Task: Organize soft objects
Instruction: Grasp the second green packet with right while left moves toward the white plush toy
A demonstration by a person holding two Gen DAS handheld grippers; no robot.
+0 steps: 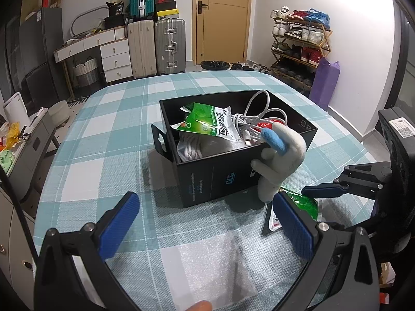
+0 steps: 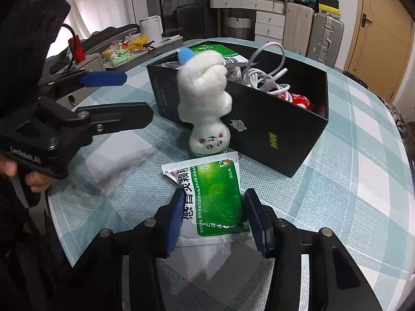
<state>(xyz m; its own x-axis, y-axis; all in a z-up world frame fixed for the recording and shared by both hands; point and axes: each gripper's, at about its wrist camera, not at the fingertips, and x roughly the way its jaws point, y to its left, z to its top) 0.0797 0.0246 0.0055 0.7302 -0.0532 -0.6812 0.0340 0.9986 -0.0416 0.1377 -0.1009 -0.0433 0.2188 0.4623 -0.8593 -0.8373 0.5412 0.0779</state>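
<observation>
Teal-and-white checked cloth (image 2: 363,155) covers the table; a bedroom-like room lies behind, with suitcases (image 1: 157,46), a white chest of drawers (image 1: 115,59), a wooden door (image 1: 221,18) and a loaded shoe rack (image 1: 301,41). On the cloth near the right wrist camera lies a green-and-white sachet (image 2: 215,202), flat, printed face up. Right gripper (image 2: 214,216) straddles it: both blue pads sit against the sachet's long edges, jaws drawn in close and pinching it, with the packet not lifted off the cloth. Just beyond the sachet a white plush toy (image 2: 205,98) stands head down against the outer wall of a black cardboard box (image 2: 272,134), its face at the cloth and touching the sachet's far edge, its blue-tipped end reaching above the box rim. Inside the box: a second green sachet (image 1: 207,123), a coiled white cable (image 1: 262,116), a red item (image 2: 301,101) and grey fabric (image 1: 192,147). Left gripper (image 1: 202,223) hangs above bare cloth in front of the box, jaws spread wide, nothing between them; from the right wrist view it shows at the left edge, a hand (image 2: 31,178) wrapped around its handle. A purple bag (image 1: 324,83) leans by the shoe rack.
</observation>
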